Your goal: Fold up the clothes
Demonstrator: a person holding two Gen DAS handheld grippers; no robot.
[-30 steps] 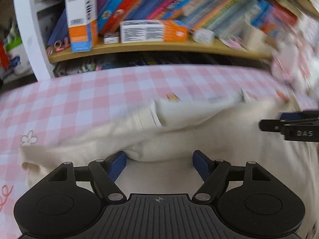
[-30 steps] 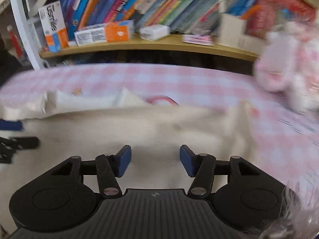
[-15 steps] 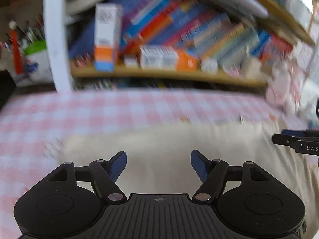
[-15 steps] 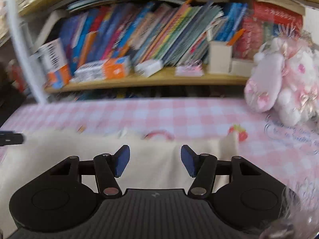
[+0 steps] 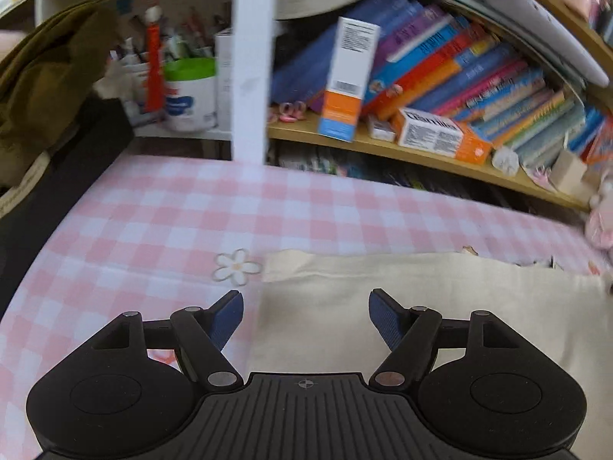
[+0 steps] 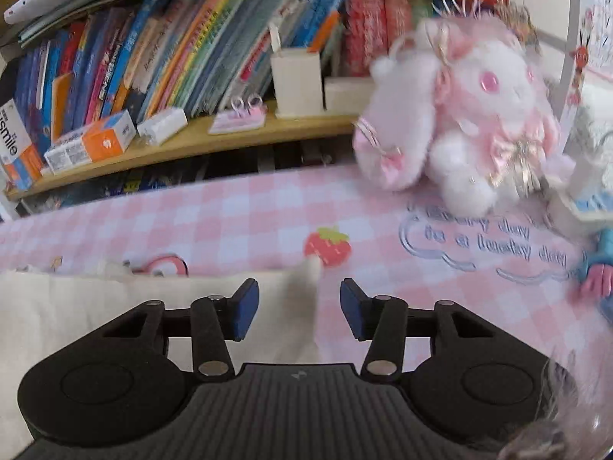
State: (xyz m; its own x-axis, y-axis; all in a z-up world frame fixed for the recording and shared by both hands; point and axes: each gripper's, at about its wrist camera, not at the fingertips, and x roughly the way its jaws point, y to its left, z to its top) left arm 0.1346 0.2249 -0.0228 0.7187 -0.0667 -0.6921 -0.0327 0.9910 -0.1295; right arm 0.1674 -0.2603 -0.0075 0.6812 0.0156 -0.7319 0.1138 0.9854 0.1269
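Observation:
A cream-coloured garment (image 5: 421, 306) lies flat on the pink checked tablecloth (image 5: 172, 222). In the left wrist view its left edge runs just inside my left gripper (image 5: 305, 316), which is open above the cloth's left end with nothing between the blue pads. In the right wrist view the same garment (image 6: 95, 306) fills the lower left, and its right edge (image 6: 306, 291) passes between the fingers of my right gripper (image 6: 299, 308). That gripper is open too and holds nothing.
A wooden shelf (image 5: 402, 149) of books and boxes runs along the back of the table. A white post (image 5: 251, 61) stands at the back left, with a dark cloth (image 5: 42, 88) beyond. A pink plush toy (image 6: 459, 122) sits at the back right.
Both grippers have swung outward, left to the left and right to the right. The garment, bunched with a fold a second ago, now lies flat. Each gripper has lost sight of the other.

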